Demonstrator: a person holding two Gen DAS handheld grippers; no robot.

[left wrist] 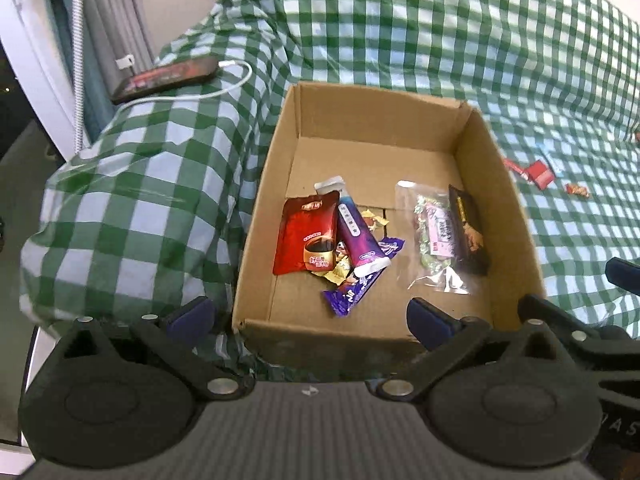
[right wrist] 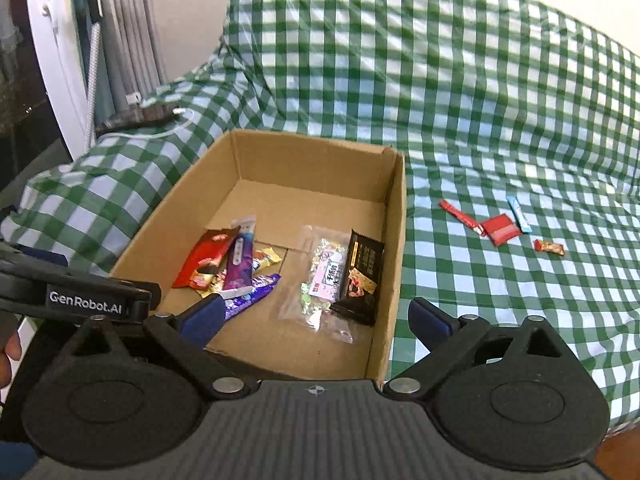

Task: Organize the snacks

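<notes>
Snacks are in two places. Many lie in the cardboard box (left wrist: 472,148), which sits on a sofa under a green checked cloth (left wrist: 400,20). On the left of the box floor are a red packet (left wrist: 306,236), a purple stick pack (left wrist: 358,236) and some small sweets. On the right are a clear bag of sweets (right wrist: 324,280) and a black bar (right wrist: 360,280), touching each other. It looks like they were sorted into two heaps, so each kind has its own side.

Four snacks are not yet in the box. They lie on the cloth to its right: a red stick (right wrist: 460,216), a red packet on the cloth (right wrist: 502,230), a blue stick (right wrist: 519,214) and a little orange sweet (right wrist: 550,247).

Left gripper (left wrist: 310,318) hangs over the near wall of the box. Its jaws are wide apart with nothing in them. Right gripper (right wrist: 316,318) hangs over the near right corner, jaws also wide apart and holding nothing. Both are free for more snacks, and the right one is nearer the loose ones.
</notes>
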